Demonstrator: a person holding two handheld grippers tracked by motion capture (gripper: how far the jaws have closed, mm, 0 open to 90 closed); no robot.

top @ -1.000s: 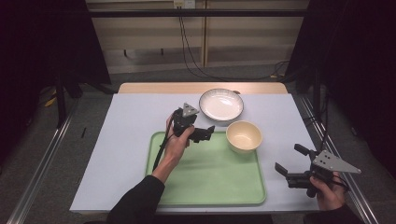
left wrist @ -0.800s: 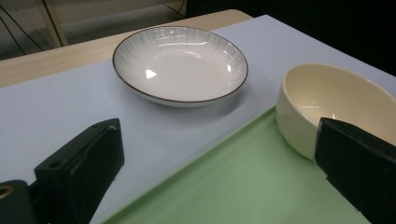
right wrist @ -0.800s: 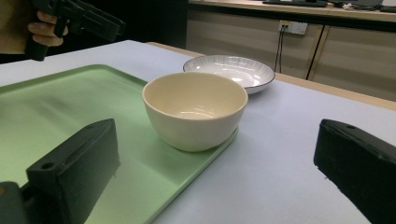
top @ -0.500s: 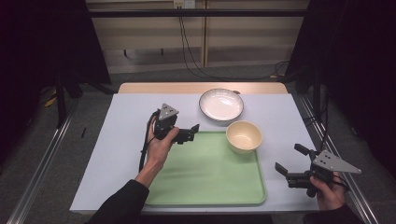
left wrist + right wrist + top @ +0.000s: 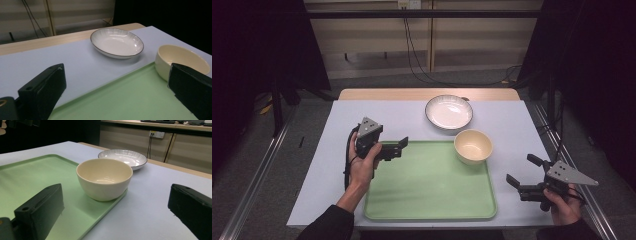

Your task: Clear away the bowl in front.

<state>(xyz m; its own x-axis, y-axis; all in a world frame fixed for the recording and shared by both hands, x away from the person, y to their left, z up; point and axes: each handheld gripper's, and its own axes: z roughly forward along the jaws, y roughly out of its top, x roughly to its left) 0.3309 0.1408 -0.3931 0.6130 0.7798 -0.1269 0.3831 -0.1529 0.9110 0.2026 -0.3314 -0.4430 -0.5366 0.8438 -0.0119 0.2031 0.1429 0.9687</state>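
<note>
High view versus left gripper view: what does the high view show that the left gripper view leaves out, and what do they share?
High view alone: both hands with their grippers, the left gripper open over the tray's near-left edge and the right gripper open off the tray's right side, plus the whole green tray and the floor.

Left gripper view alone: the ribbed pattern inside the white plate, seen close.

Both: the white plate, the cream bowl in the tray's far right corner, the tray, and the pale blue table cover.

Cream bowl [image 5: 473, 146], upright and empty, glossy inside, sitting on the far right corner of the green tray [image 5: 432, 195], white shallow plate [image 5: 449, 111] with dark rim and ribbed wall, empty, flat on the table just beyond the tray, near the bowl, not touching
</note>
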